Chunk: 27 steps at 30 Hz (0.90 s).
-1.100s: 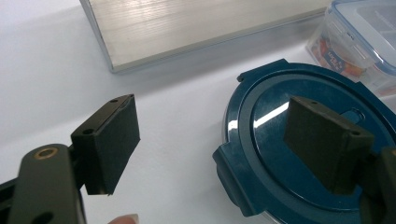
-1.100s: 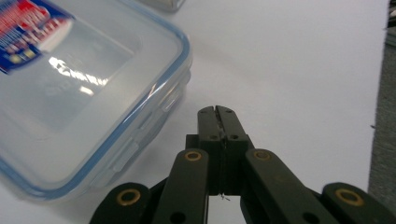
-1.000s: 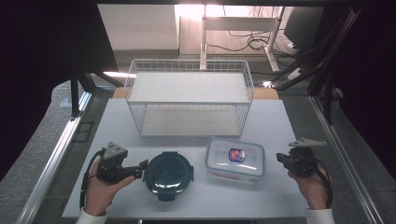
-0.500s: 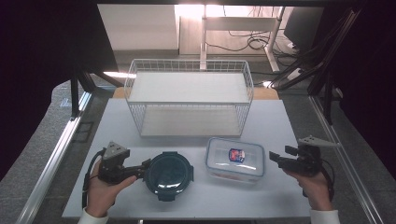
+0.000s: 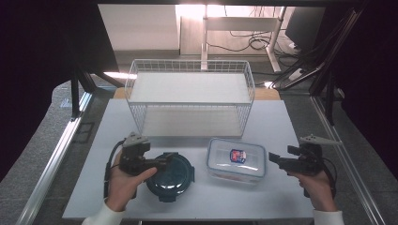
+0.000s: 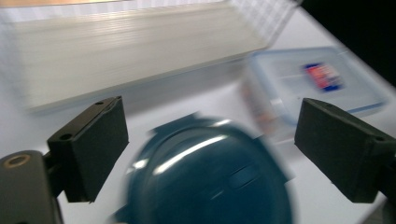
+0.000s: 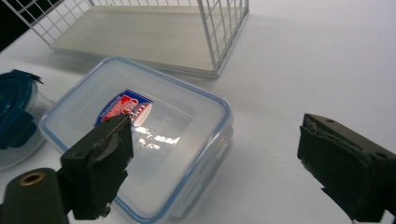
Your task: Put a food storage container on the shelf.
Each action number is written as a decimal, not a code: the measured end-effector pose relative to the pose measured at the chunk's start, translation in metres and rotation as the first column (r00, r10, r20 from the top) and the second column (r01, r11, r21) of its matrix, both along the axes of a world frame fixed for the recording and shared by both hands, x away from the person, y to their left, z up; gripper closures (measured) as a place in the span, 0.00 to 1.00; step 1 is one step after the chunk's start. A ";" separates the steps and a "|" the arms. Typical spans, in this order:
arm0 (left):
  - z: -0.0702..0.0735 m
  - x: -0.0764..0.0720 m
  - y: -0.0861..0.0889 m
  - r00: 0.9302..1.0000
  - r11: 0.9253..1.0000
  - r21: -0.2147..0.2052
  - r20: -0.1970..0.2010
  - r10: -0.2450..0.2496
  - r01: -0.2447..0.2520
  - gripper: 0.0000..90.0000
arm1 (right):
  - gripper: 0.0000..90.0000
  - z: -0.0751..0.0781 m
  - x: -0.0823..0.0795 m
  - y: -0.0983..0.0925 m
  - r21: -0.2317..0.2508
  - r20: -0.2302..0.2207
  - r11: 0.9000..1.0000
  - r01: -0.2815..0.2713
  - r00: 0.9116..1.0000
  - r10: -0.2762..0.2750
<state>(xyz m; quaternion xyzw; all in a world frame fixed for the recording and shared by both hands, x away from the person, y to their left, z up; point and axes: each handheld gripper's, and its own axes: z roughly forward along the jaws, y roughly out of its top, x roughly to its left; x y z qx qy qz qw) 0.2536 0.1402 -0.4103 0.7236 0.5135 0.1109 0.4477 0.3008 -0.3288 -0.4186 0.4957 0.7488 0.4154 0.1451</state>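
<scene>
Round container (image 5: 170, 174): dark blue lid on, near the table's (image 5: 281, 122) front edge.
Left gripper (image 5: 162, 162): over it, jaws apart, just opening.
Right gripper (image 5: 273, 161): beside the rectangular box (image 5: 236, 159), jaws apart, just opening, nothing between.

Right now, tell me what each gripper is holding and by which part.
Nothing is held. The left gripper stands open over the round dark container; the right gripper, jaws just opened, is open beside the clear rectangular container, not touching.

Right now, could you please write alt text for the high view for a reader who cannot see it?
Two hand-held grippers, both open, flank two containers on a white table: the left gripper at a round dark-lidded container, the right gripper beside a clear rectangular box. A white wire rack stands behind.
</scene>
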 end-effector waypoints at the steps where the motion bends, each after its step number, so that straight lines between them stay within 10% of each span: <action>1: 0.001 0.005 -0.005 0.999 0.999 -0.030 -0.022 -0.025 0.024 0.09 | 0.09 0.000 0.002 0.001 0.011 -0.010 1.000 -0.005 1.000 0.005; 10: 0.003 0.045 -0.039 0.989 0.992 -0.086 -0.114 -0.098 0.088 0.07 | 0.06 -0.005 0.018 0.001 0.072 -0.061 0.997 -0.008 0.998 0.013; 27: -0.031 0.099 -0.097 0.945 0.982 -0.130 -0.277 -0.172 0.140 0.12 | 0.06 -0.025 0.029 0.008 0.089 -0.135 0.996 -0.025 0.990 0.037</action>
